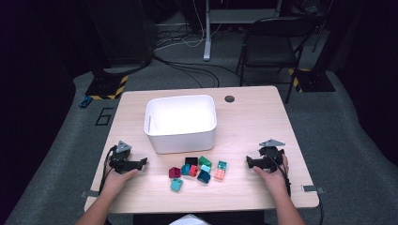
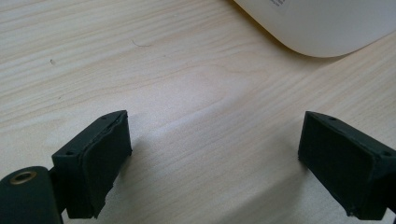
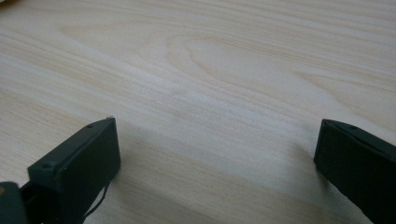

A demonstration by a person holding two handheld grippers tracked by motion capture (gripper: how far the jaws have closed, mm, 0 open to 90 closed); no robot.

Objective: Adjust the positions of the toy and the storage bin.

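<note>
Step in hand: judging by the layout, the small toy blocks (image 1: pixel 197 171) are to be picked up and dropped into the white bin (image 1: pixel 180 123); no block is gripped yet.
Left tool (image 1: pixel 143 161): rests on the worktop (image 1: pixel 253 126) at the near left, pointing right toward the blocks; in the left gripper view its jaws stand wide apart with bare wood between them, holding nothing.
Right tool (image 1: pixel 248 161): rests at the near right, pointing left toward the blocks; its jaws are likewise spread wide and empty.
Where the blocks are: a loose cluster on the near middle of the worktop, just in front of the bin's near wall and between the two tools, apart from both.
Outer blocks: a dark red block (image 1: pixel 174 172) and a light teal block (image 1: pixel 177 184) lie on the left edge of the cluster; an orange block (image 1: pixel 219 174) lies on the right edge.
Doing it well: each tool should probably start with the outer block on its own side, closing across two flat faces; the packed middle pieces are better left until there is room for the jaws.
Release: carry each block well over the bin's rim before opening.
Hard to make out: the middle blocks touch or overlap, so their count and exact shapes are unclear.
Hidden: the bin's floor is washed out by glare.
Cut off: the left gripper view catches a rounded corner of the bin (image 2: pixel 322 23).
</note>
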